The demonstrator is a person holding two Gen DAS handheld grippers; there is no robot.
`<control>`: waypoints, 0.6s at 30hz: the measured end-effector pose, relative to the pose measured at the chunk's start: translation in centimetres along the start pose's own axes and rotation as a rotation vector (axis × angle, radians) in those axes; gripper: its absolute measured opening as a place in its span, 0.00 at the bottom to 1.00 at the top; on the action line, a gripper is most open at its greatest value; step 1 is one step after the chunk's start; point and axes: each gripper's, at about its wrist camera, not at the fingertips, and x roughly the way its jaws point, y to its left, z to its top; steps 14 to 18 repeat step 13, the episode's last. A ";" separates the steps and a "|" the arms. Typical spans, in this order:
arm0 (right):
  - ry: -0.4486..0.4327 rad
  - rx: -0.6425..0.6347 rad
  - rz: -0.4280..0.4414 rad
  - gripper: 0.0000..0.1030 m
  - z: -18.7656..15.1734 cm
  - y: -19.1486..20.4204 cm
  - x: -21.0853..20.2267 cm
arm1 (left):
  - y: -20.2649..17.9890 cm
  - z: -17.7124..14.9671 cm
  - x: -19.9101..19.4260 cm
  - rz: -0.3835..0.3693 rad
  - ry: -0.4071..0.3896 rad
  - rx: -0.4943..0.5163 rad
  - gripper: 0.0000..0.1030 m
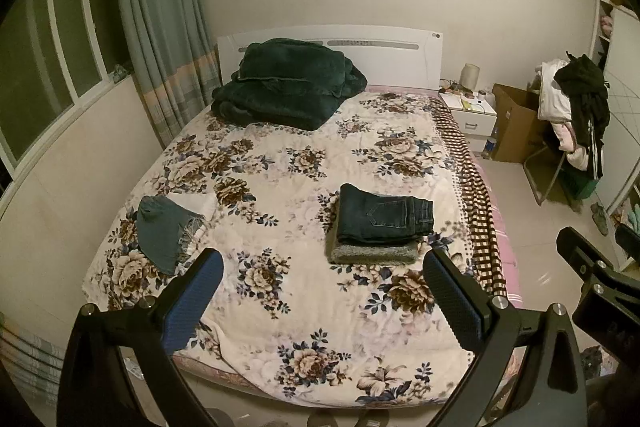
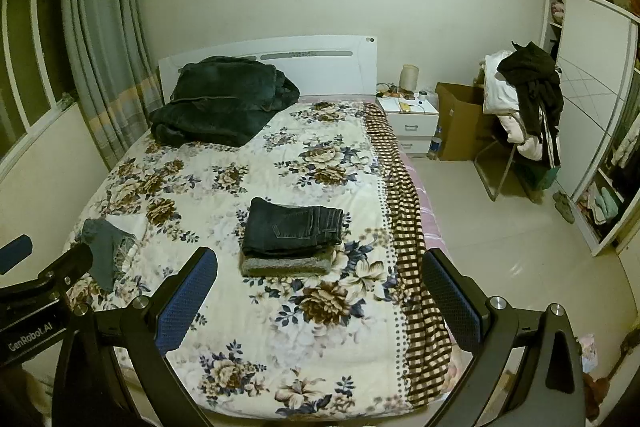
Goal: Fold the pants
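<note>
Dark folded jeans (image 1: 382,217) lie on top of a folded grey garment (image 1: 372,253) on the floral bed cover (image 1: 280,179), right of the middle. The stack also shows in the right wrist view (image 2: 294,229). A loose blue denim piece (image 1: 164,231) lies at the left side of the bed, also in the right wrist view (image 2: 106,247). My left gripper (image 1: 324,291) is open and empty, held above the foot of the bed. My right gripper (image 2: 320,291) is open and empty, beside it on the right. Neither touches any cloth.
A dark green blanket (image 1: 288,83) is heaped at the headboard. A white nightstand (image 1: 472,115), a cardboard box (image 1: 516,123) and a chair piled with clothes (image 1: 572,115) stand right of the bed. A window and curtain (image 1: 160,27) are on the left.
</note>
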 end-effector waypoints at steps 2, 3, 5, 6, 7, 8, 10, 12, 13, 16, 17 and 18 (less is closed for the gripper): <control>0.001 0.000 0.005 1.00 0.0 0.0 0.0 | 0.0 0.0 0.0 -0.001 0.000 -0.002 0.99; 0.001 0.001 0.005 1.00 0.1 0.0 -0.1 | 0.0 0.0 0.0 -0.001 -0.001 -0.002 0.99; 0.000 0.001 0.005 1.00 0.1 -0.1 -0.1 | 0.0 -0.1 0.0 -0.004 0.001 0.000 0.99; -0.002 0.001 0.006 1.00 0.1 0.0 -0.1 | 0.0 -0.1 0.0 -0.004 0.000 0.000 0.99; -0.002 0.002 0.004 1.00 0.0 -0.1 -0.2 | 0.0 -0.1 0.0 -0.003 0.000 0.001 0.99; -0.003 0.002 0.004 1.00 0.0 -0.1 -0.3 | 0.1 -0.1 0.0 -0.005 0.000 0.001 0.99; -0.003 0.004 0.007 1.00 0.0 -0.1 -0.3 | 0.1 -0.1 -0.2 -0.010 -0.003 -0.004 0.99; -0.004 0.001 0.005 1.00 0.1 -0.1 -0.4 | -0.1 0.1 -0.8 -0.009 -0.019 -0.008 0.99; -0.003 0.002 0.007 1.00 0.1 -0.1 -0.4 | -0.1 0.1 -1.1 -0.007 -0.022 -0.009 0.99; -0.003 0.002 0.007 1.00 0.1 -0.1 -0.4 | -0.1 0.1 -1.1 -0.007 -0.022 -0.009 0.99; -0.003 0.002 0.007 1.00 0.1 -0.1 -0.4 | -0.1 0.1 -1.1 -0.007 -0.022 -0.009 0.99; -0.003 0.002 0.007 1.00 0.1 -0.1 -0.4 | -0.1 0.1 -1.1 -0.007 -0.022 -0.009 0.99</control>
